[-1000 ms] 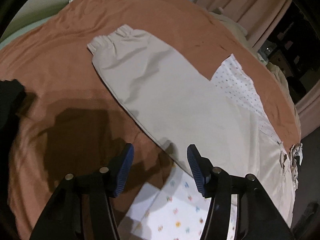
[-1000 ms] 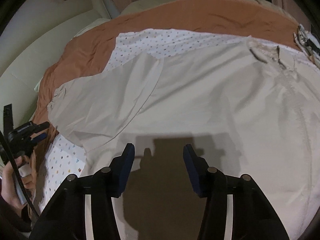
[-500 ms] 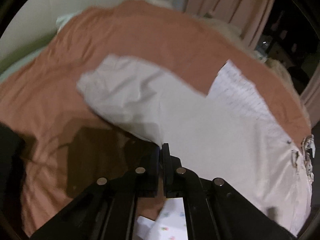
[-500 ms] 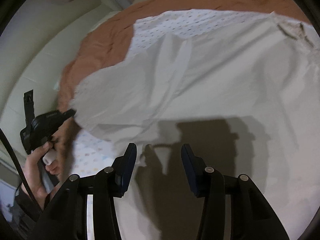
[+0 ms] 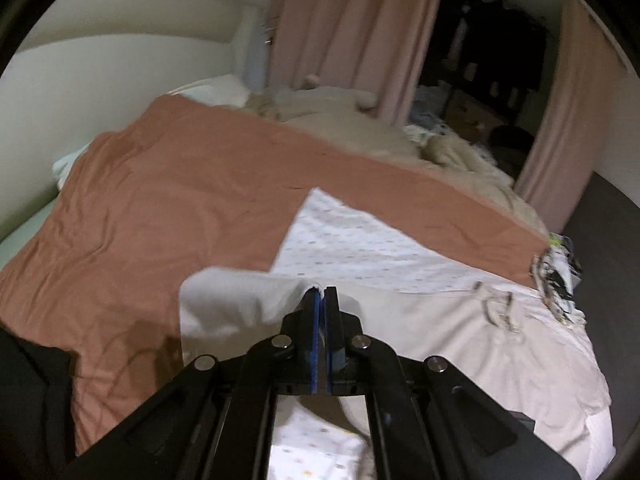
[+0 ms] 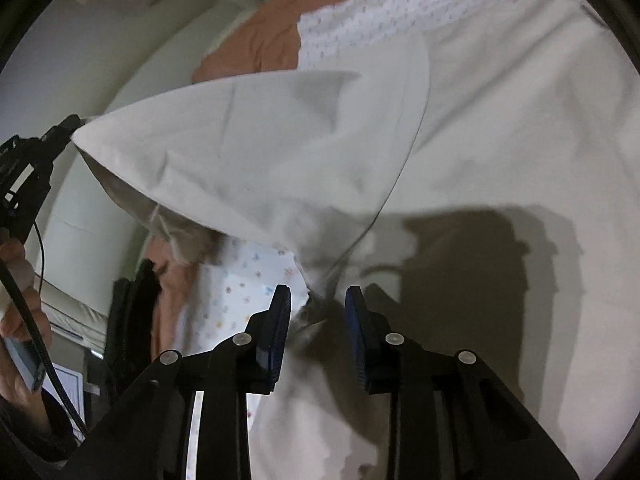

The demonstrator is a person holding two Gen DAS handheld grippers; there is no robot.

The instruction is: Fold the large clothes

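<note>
Item: cream jacket (image 5: 460, 344), one piece, spread on the rust-brown bed cover (image 5: 180, 200) over a dotted white sheet (image 5: 360, 240). In your left wrist view its body runs from the lower middle out toward the right edge of the bed, where the collar with its labels (image 5: 556, 272) lies; that is its long axis as far as you can see it.

Sleeve (image 6: 248, 152): lifted off the bed, hanging as a taut fold from its raised end toward the body. In your right wrist view it stretches from the upper left down to the underarm area at lower centre. The cuff end hangs below the raised edge, blurred.

Your left gripper (image 5: 320, 292): blue pads pressed together, pinching the sleeve fabric at its edge.

Your right gripper (image 6: 318, 312): jaws closing, still apart, with a bunched ridge of jacket fabric between them where sleeve meets body; the pads do not yet press on it.

Your left hand (image 6: 16, 280): seen at the left edge of the right wrist view, wrapped round the handle of the left gripper, a black cable running past it.

Surroundings: pink curtains (image 5: 344, 32) and a heap of pale bedding (image 5: 360, 120) beyond the far side of the bed.
</note>
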